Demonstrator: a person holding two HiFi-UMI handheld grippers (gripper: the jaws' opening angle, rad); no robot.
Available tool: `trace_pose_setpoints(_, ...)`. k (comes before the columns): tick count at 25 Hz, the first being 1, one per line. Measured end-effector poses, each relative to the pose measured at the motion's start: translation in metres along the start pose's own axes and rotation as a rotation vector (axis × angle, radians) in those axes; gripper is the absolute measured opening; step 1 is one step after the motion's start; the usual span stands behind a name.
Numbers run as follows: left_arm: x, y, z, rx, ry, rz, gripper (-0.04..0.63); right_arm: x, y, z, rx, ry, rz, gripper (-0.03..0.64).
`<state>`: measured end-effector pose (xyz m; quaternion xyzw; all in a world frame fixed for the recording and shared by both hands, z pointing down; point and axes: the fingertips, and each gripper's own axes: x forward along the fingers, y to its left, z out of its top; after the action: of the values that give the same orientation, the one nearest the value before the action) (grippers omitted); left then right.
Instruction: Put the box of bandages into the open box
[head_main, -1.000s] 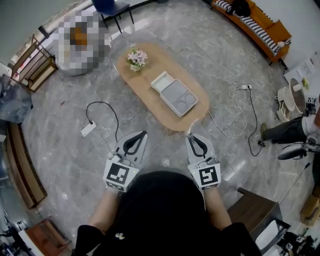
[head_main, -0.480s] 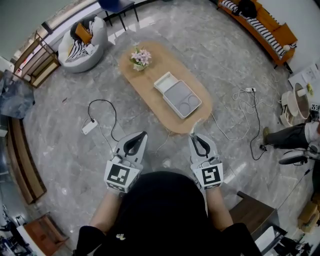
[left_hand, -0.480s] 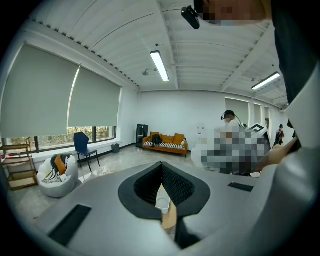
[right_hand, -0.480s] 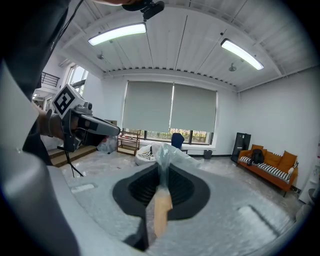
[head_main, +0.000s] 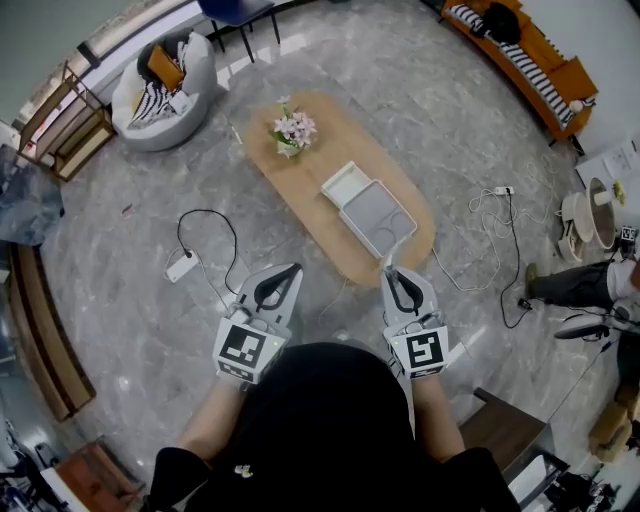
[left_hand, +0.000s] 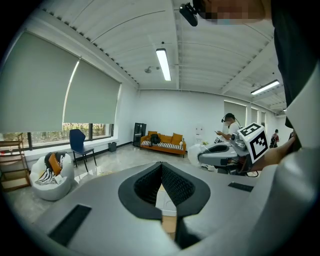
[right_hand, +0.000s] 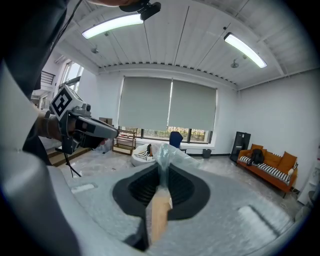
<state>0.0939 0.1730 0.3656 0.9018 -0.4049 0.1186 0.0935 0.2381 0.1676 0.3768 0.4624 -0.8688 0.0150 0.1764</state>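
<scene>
Left claw (left_hand: 161, 166) pressed together, nothing in it. Right claw (right_hand: 162, 175) clamped on a crinkled wisp of clear plastic (right_hand: 168, 154). On the oval wooden bench (head_main: 300, 190) ahead lies the open box (head_main: 372, 208), with a small white box (head_main: 346, 184) touching its far corner, too small to read any label.
</scene>
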Motion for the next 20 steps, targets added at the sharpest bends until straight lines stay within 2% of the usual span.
trace_pose_setpoints(9,-0.002,0.103,0.005,-0.001,-0.01,-0.037,0.012,0.089,0.023,0.028,0.0,0.022,-0.042,0.032)
trace_pose_setpoints(13,-0.01,0.147,0.001,-0.029,-0.013,-0.041,0.012,0.126,0.04,0.035,0.001,0.052,-0.043,0.031)
trace_pose_setpoints(20,-0.018,0.196,-0.006,-0.067,-0.014,-0.046,0.012,0.173,0.059,0.046,-0.004,0.085,-0.033,0.031)
